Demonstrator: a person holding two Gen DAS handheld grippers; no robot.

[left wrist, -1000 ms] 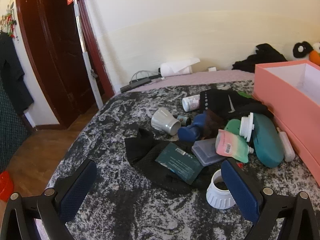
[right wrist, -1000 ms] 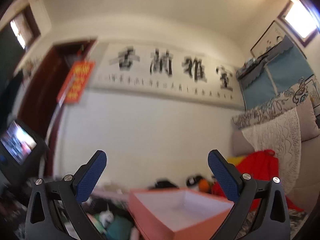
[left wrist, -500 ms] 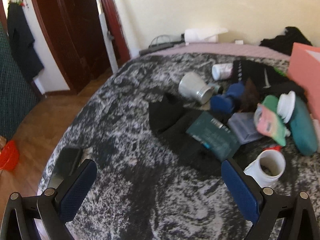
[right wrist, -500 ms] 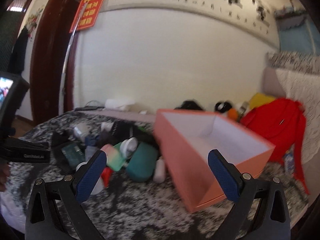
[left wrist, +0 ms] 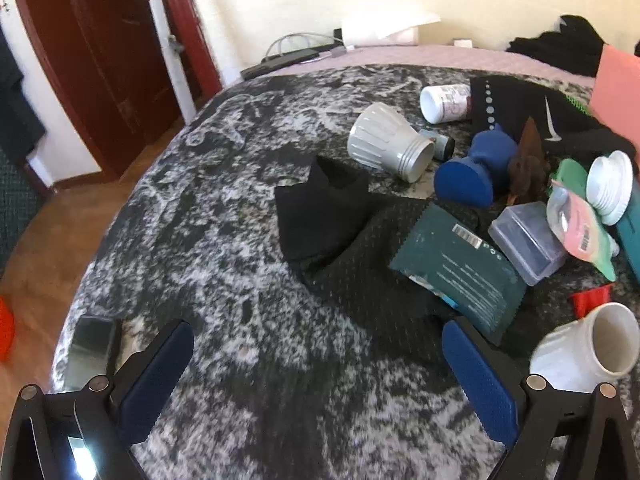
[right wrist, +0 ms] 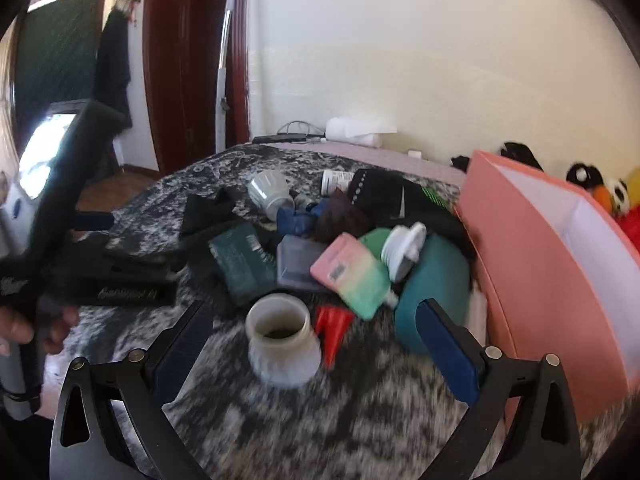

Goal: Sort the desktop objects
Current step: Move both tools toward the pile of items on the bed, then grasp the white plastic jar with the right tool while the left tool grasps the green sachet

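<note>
Jar: the white jar (right wrist: 282, 340) stands upright, low in the middle of the right view, its mouth open and something dark inside. It looks like the first thing to pick up.
Right gripper: the right gripper (right wrist: 316, 344) has its blue fingers wide apart, one on each side of the jar, holding nothing. The picture is blurry, so I cannot tell if a finger touches it.
How to grab: go down straight, keep the jar in the middle, and squeeze its ribbed body, not its thin rim. Keep it upright so nothing spills.
Watch out: the red piece (right wrist: 332, 326) sits just right of the jar. The right finger could catch it.
Box: the pink box (right wrist: 532, 280) is on the right side of the same view, open on top. I think the things go in there.
Pile: behind the jar lie a pink pouch (right wrist: 352, 274), a teal case (right wrist: 436, 276), a clear box (right wrist: 296, 260), a green packet (right wrist: 240, 264) and a grey cup (right wrist: 268, 194), all close together.
Left gripper: the left gripper (left wrist: 316, 384) is spread open and empty, low in its view, over bare blanket (left wrist: 248, 264).
Phone: a phone (left wrist: 90, 350) lies at the lower left edge of the blanket, away from the pile.
</note>
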